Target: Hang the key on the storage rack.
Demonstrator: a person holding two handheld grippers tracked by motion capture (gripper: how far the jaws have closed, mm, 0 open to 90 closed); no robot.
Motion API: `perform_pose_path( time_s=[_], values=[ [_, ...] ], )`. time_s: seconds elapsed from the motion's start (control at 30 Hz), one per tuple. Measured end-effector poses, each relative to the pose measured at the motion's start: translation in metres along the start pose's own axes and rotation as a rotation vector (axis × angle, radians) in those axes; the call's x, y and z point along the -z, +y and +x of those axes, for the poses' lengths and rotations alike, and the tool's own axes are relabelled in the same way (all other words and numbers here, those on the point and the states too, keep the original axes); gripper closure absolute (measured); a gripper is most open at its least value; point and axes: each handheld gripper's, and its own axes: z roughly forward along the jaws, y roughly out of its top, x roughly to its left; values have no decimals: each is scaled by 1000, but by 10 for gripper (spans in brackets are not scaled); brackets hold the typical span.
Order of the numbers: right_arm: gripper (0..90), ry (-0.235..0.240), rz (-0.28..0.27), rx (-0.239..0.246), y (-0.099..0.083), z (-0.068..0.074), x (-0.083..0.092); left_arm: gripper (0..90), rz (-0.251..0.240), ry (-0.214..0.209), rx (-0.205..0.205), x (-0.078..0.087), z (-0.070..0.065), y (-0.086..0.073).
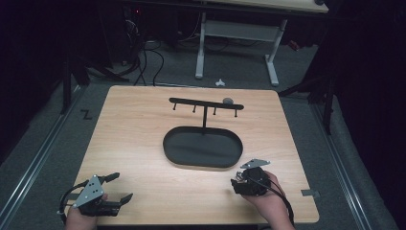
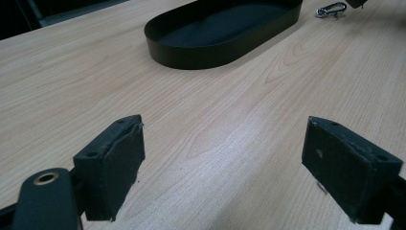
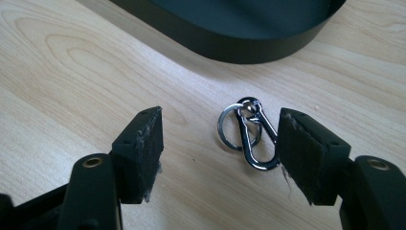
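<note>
A silver carabiner clip with a key ring point(image 3: 249, 136) lies flat on the wooden table just in front of the black oval tray point(image 3: 230, 45). My right gripper point(image 3: 220, 153) stands open around it, the clip close to the right-hand pad point(image 3: 306, 158) and well apart from the other. In the high view that gripper point(image 1: 238, 177) sits at the tray's near right corner. My left gripper point(image 1: 120, 188) rests at the table's near left, open point(image 2: 225, 163) with bare wood between its jaws. The clip point(image 2: 330, 9) lies far off in the left gripper view.
A black bar point(image 1: 206, 104) with several hooks stands on a post at the back of the tray point(image 1: 201, 166), a small grey thing point(image 1: 228, 100) on its right end. Bare wood surrounds the tray. A white desk frame point(image 1: 273, 57) stands beyond the table.
</note>
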Motion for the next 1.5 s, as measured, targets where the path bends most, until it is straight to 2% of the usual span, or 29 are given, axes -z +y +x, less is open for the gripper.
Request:
perform_pose_path(
  time_s=[0.27,0.4,0.47,0.6,0.67,0.7,0.73,1.17,1.43,1.47,1.5],
  values=[
    [375,14,76,14,5,-2,2,152,4,-6,3,0,0,0],
    [427,11,140,51,9,-1,1,152,6,-8,3,0,0,0],
    [440,10,147,57,10,-1,2,152,9,-11,2,-1,0,0],
    [479,20,172,58,14,-3,5,152,11,-13,1,-2,0,-1],
    [488,21,213,42,17,-4,2,152,13,-15,0,-2,0,0],
    [488,21,213,42,17,-4,2,152,13,-15,0,-2,0,0],
    [487,18,235,49,19,-4,-1,152,14,-17,0,-2,-1,0],
    [474,-27,327,94,41,0,-21,152,16,-23,1,-1,0,-1],
    [494,-35,362,82,41,-4,-32,152,16,-24,0,-1,0,-1],
    [505,-32,356,95,41,-6,-33,152,17,-25,1,-1,0,-1],
    [518,-35,364,79,41,-6,-33,152,17,-26,1,-1,0,-1]
  ],
)
